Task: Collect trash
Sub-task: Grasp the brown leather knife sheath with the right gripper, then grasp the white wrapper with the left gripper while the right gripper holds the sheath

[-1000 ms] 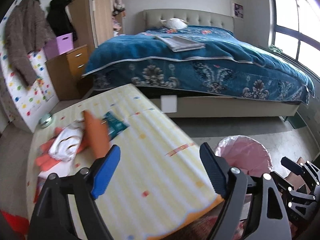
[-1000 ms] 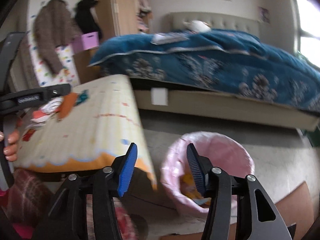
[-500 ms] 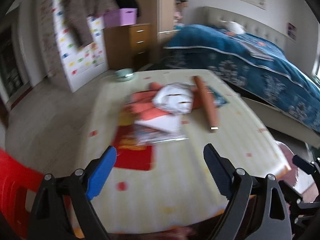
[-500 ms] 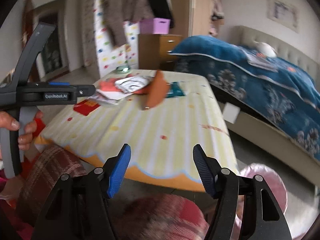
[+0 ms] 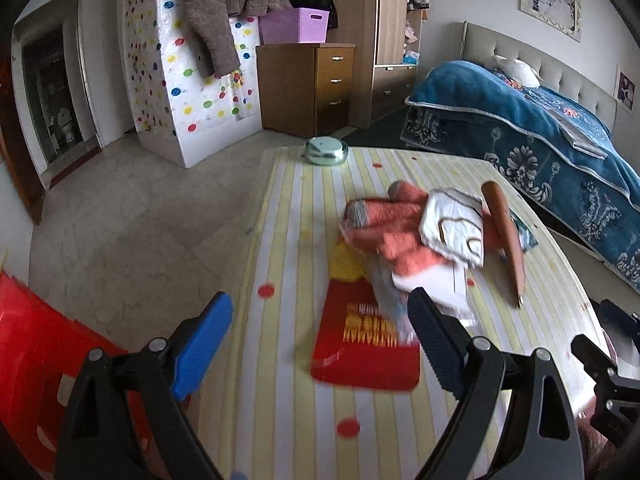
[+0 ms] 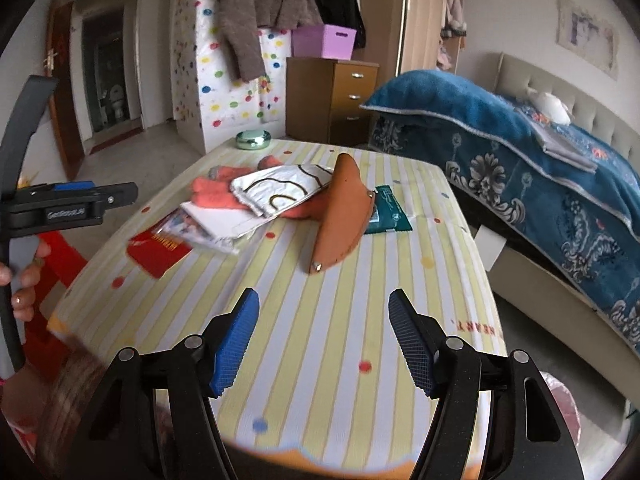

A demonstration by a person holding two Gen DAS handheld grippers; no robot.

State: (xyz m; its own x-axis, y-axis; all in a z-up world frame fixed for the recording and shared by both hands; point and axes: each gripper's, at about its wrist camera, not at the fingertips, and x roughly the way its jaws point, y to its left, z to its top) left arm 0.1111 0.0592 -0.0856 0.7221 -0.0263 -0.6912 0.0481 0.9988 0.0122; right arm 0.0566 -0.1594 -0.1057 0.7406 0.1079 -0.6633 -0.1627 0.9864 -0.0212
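Note:
A pile of trash lies on the yellow striped table [image 6: 360, 320]: a red packet [image 5: 368, 344] [image 6: 158, 250], white paper [image 5: 436, 284], orange cloth [image 5: 396, 220] [image 6: 212, 192], a silver-white wrapper [image 5: 452, 228] [image 6: 280, 192], an orange pouch [image 5: 506, 240] [image 6: 340, 216] and a green packet [image 6: 386, 216]. My left gripper [image 5: 316, 312] hangs open just short of the red packet, with nothing between its pads. My right gripper [image 6: 323, 304] is open over bare cloth, short of the pouch.
A green tin [image 5: 326, 151] sits at the table's far edge. A red chair [image 5: 28, 344] stands at the left, a pink-lined bin [image 6: 560, 404] low at the right. The blue bed [image 6: 540, 160] runs along the right; a drawer chest [image 5: 308, 88] stands behind.
Both views have swung left, from the pink bin and the bed onto the table and its pile. The right jaws stand wider than a second ago. Neither gripper has taken anything.

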